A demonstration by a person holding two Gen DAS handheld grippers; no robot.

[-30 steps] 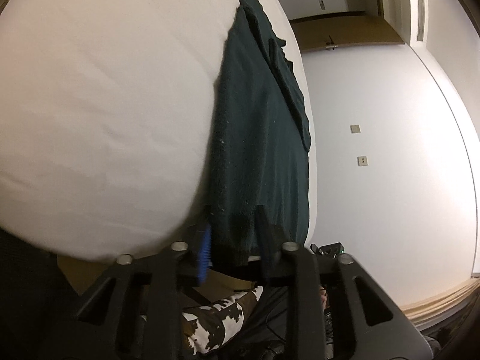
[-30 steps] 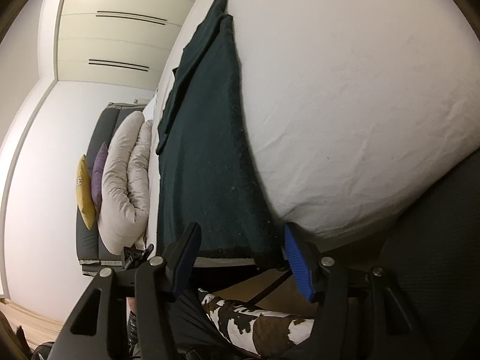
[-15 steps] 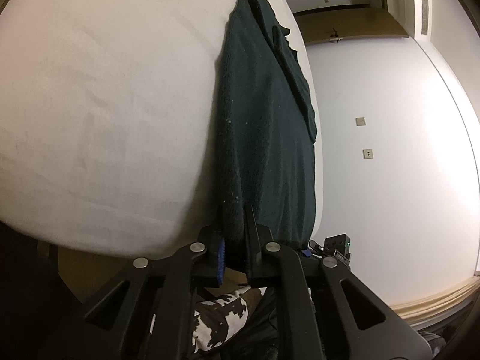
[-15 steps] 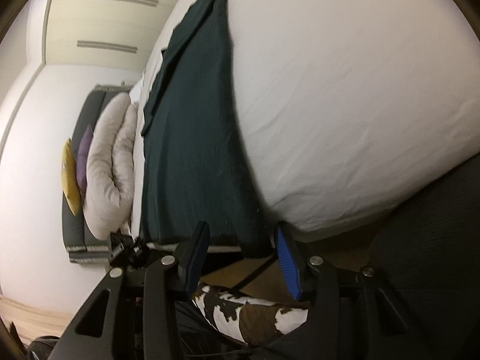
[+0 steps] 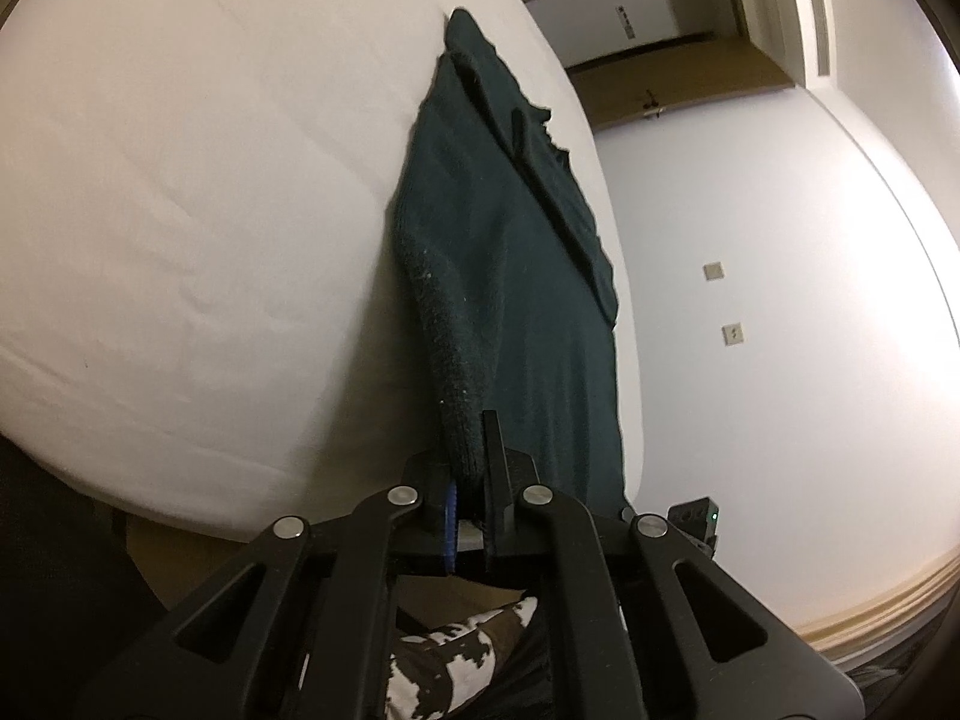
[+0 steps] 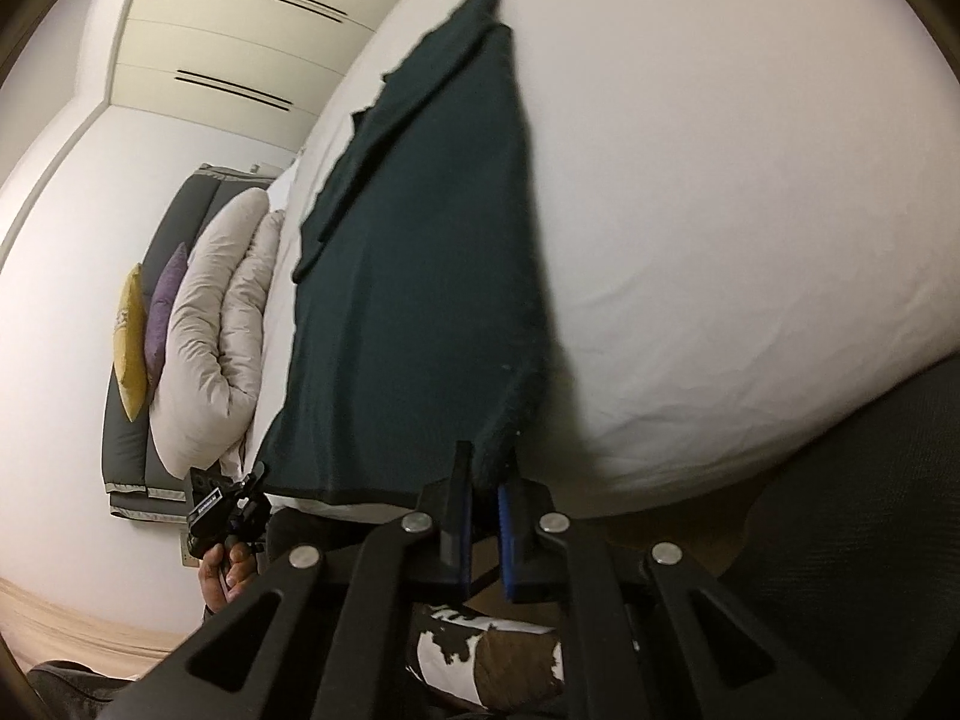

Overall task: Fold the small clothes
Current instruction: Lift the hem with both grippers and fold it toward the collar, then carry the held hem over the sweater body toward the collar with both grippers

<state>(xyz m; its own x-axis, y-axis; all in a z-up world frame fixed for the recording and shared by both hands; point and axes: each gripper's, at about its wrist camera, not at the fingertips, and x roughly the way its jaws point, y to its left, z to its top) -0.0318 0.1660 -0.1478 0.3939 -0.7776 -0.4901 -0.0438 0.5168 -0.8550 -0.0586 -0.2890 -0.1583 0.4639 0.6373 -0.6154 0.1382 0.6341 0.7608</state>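
A dark green knitted garment (image 5: 516, 276) lies stretched along the white bed (image 5: 180, 210), its far end folded over. My left gripper (image 5: 471, 468) is shut on the garment's near hem corner, which is lifted off the sheet. In the right wrist view the same garment (image 6: 420, 276) runs away from me, and my right gripper (image 6: 489, 468) is shut on the other near corner, also raised. The other gripper (image 6: 222, 504) shows at the lower left in a hand.
The bed's near edge (image 6: 690, 468) curves just under both grippers. Pale pillows (image 6: 210, 324) with a purple and a yellow cushion lean on a dark headboard (image 6: 126, 456). A white wall with switches (image 5: 732, 333) and a doorway stand beyond. A cow-patterned cloth (image 6: 480, 660) lies below.
Both grippers went from open around the hem to shut on it. Both then rose a little, lifting the near corners off the bed.
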